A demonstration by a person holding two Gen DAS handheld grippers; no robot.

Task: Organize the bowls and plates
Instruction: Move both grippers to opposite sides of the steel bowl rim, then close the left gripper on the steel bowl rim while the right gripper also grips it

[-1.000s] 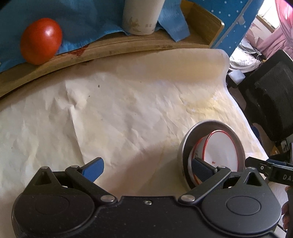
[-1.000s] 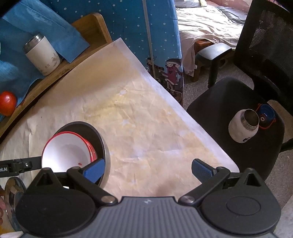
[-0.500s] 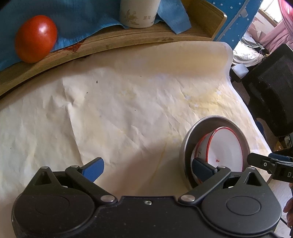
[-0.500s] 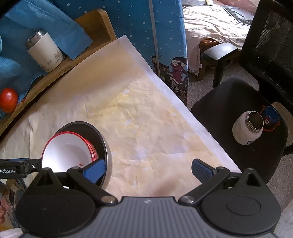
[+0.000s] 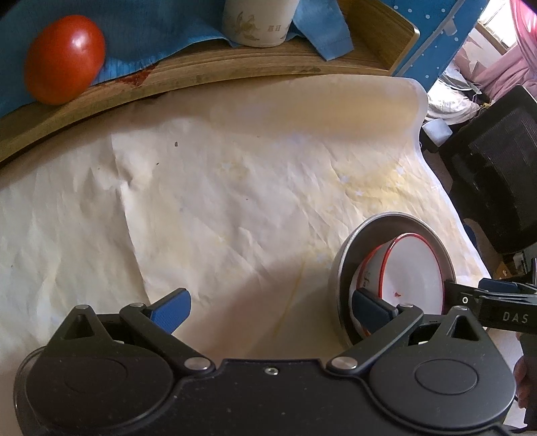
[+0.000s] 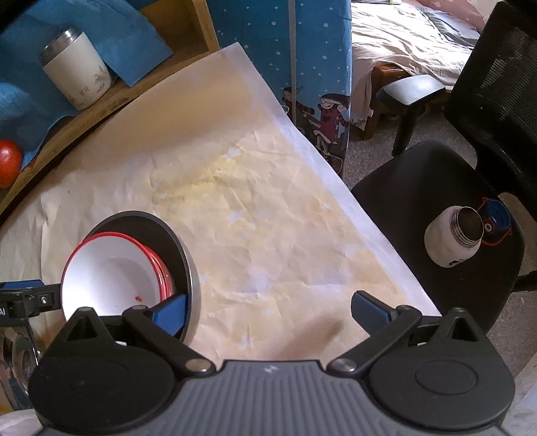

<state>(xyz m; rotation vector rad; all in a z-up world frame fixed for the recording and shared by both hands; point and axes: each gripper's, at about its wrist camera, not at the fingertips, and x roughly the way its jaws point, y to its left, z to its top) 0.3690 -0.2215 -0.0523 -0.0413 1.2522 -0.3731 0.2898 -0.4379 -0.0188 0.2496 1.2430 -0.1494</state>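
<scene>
Currently, a stack of dishes is being seen on the paper-covered worktop (image 5: pixel 235 187): a white bowl with a red rim (image 5: pixel 411 271) is lying tilted inside a larger grey metal bowl (image 5: pixel 349 255), with a second red-rimmed piece (image 6: pixel 161 268) nested beneath it. The stack is sitting near the worktop's right edge, between the two hand-held grippers.

From the left wrist view, the left hand-held gripper (image 5: pixel 270 305) is being held with its jaws spread wide and nothing between them. Its right fingertip (image 5: pixel 369 307) is being seen over the near rim of the metal bowl, while the left fingertip (image 5: pixel 171 308) is hanging over bare paper; whether the right tip is touching the rim cannot be told. The stack is therefore lying at the right side of this gripper, not between its fingers.

From the right wrist view, the right hand-held gripper (image 6: pixel 270 312) is likewise being held released and empty. Its left fingertip (image 6: pixel 171 313) is overlapping the near rim of the metal bowl (image 6: pixel 188 268), and the white bowl (image 6: pixel 107 278) is lying just beyond and left of that fingertip. Its right fingertip (image 6: pixel 369 310) is hovering near the paper's edge.

A tomato (image 5: pixel 63 58) and a white tumbler (image 6: pixel 77 70) are resting on a blue cloth (image 5: pixel 151 30) at the back, well apart from the stack. A white bottle (image 6: pixel 453 238) is standing on a black chair (image 6: pixel 419 187) beside the worktop.
</scene>
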